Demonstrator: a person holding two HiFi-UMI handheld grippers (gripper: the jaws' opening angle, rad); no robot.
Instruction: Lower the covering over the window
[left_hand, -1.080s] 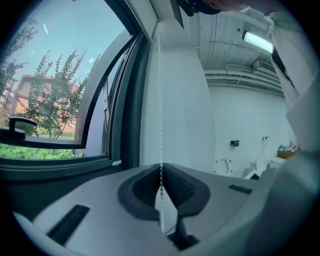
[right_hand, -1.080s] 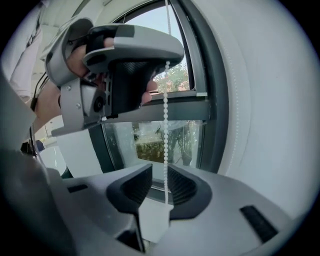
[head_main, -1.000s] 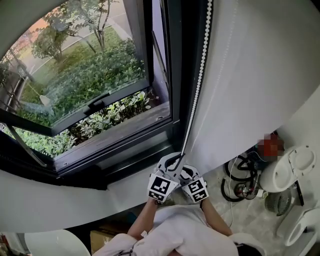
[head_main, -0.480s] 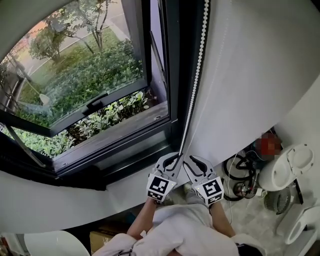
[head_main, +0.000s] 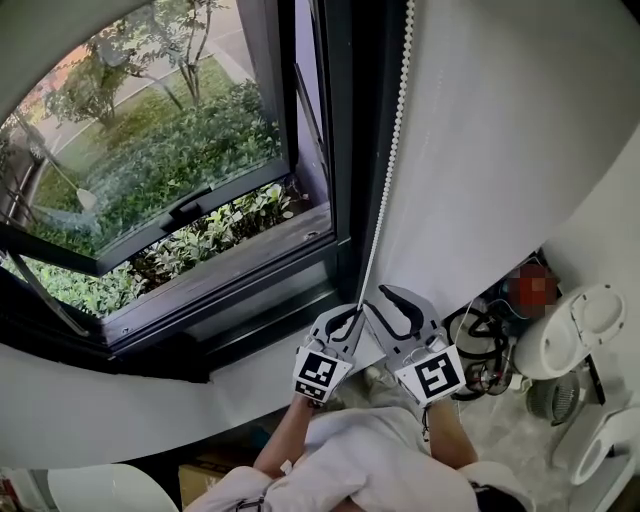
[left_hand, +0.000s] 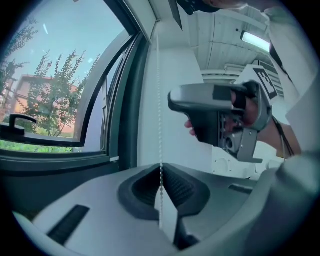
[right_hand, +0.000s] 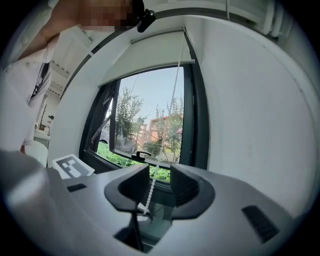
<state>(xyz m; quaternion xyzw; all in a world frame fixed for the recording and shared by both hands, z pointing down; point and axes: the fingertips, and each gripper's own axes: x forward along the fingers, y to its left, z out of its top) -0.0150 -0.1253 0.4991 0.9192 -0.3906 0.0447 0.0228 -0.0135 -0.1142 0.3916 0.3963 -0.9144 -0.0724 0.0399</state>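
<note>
A white bead chain hangs down the right side of the dark-framed window. My left gripper is shut on the chain low down, and in the left gripper view the chain runs straight up out of the closed jaws of that gripper. My right gripper stands just right of it and a little higher. Its jaws have just been opening. In the right gripper view the chain hangs loose between the open jaws of the right gripper, untouched by the pads. The rolled-up white blind sits above the glass.
The lower window sash is tilted open outward over green shrubs. A white wall flanks the window on the right. On the floor at lower right stand white round appliances and coiled black cables.
The right gripper has risen along the chain from beside the left gripper, and its jaws have spread apart. The left gripper has kept its place, still closed on the chain.
</note>
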